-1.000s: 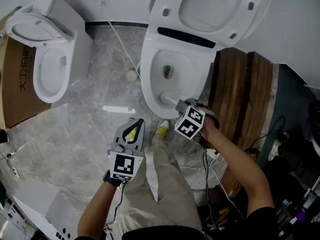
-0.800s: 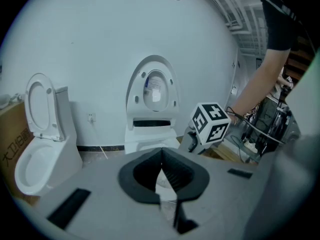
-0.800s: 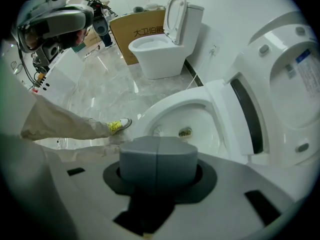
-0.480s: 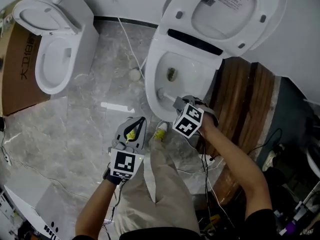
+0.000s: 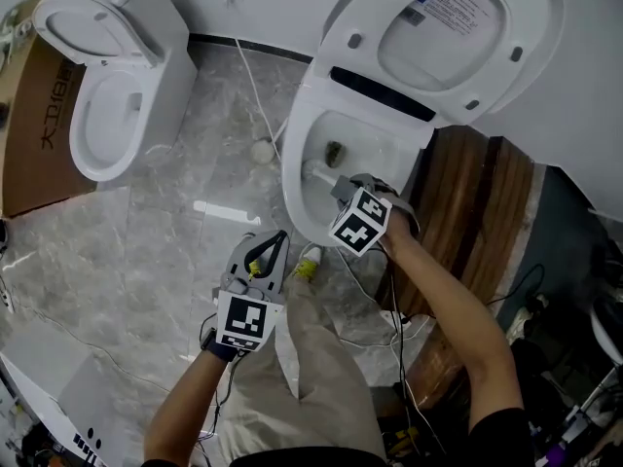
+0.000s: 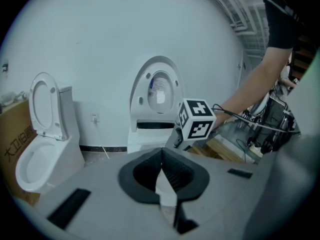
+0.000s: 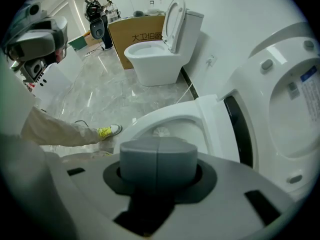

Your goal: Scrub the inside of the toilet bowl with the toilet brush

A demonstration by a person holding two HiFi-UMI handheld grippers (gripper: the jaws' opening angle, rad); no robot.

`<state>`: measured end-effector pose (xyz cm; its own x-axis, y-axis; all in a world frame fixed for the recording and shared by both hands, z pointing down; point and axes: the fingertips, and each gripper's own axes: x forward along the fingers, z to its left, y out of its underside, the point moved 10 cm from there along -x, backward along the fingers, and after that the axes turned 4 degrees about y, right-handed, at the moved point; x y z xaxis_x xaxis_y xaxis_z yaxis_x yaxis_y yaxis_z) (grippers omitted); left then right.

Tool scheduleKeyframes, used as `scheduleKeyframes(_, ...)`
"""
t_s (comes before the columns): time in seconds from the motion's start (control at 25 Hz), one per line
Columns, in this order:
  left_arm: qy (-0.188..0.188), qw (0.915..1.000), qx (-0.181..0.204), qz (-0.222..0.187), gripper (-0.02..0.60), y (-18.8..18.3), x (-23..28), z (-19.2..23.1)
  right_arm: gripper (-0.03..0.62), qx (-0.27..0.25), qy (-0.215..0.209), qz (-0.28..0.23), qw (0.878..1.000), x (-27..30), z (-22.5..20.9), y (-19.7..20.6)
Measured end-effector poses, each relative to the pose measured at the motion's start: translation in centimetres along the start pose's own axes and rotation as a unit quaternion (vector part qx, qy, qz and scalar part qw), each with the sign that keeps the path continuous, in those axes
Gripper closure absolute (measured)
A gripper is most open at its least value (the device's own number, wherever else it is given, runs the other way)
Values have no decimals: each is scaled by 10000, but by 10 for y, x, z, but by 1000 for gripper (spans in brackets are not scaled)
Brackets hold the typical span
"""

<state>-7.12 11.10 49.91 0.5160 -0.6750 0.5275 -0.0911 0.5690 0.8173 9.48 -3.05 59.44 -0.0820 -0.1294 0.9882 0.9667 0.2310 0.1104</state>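
The white toilet (image 5: 304,115) stands with lid and seat raised; its bowl (image 7: 172,126) is open below. My right gripper (image 5: 338,191) reaches over the bowl's near rim, shut on the toilet brush handle. The white brush head (image 5: 313,171) lies against the inner wall, left of the drain hole, and shows as the brush head (image 7: 161,132) past the jaws in the right gripper view. My left gripper (image 5: 269,252) hangs lower, over the floor by my leg, shut with nothing in it. In the left gripper view, the left gripper (image 6: 161,156) points at the toilet.
A second white toilet (image 5: 102,115) stands at far left beside a brown cardboard box (image 5: 34,149). Wooden boards (image 5: 477,212) lie right of the bowl. A white cable (image 5: 251,81) and a small round object (image 5: 260,150) lie on the marble floor. My yellow shoe (image 5: 307,263) is near the bowl's base.
The right gripper has pushed the brush head further into the bowl, from the near rim toward the drain. The left gripper has stayed shut in about the same place.
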Motion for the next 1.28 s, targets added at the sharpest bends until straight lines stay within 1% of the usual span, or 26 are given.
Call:
scheduleKeyframes(0.2, -90, 9999, -39, 41, 571, 0, 2, 0, 447, 4, 174, -104, 9998, 1, -22, -10)
scheduleKeyframes(0.52, -219, 9997, -74, 78, 571, -2, 7, 5, 448, 336, 512, -225, 9979, 10, -59, -15)
scheduleKeyframes(0.88, -168, 9998, -46, 138, 571, -6, 22, 2, 448, 758, 836, -200, 9934, 21, -91, 2)
scheduleKeyframes(1.04, -167, 9997, -39, 167, 571, -10, 22, 1, 448, 797, 984, -84, 9919, 24, -98, 16)
scheduleKeyframes(1.16, -150, 9997, -11, 190, 571, -12, 24, 2, 448, 907, 1003, -71, 9908, 25, -102, 25)
scheduleKeyframes(1.28, -133, 9997, 20, 207, 571, -12, 26, 1, 448, 777, 1080, -31, 9911, 24, -99, 33)
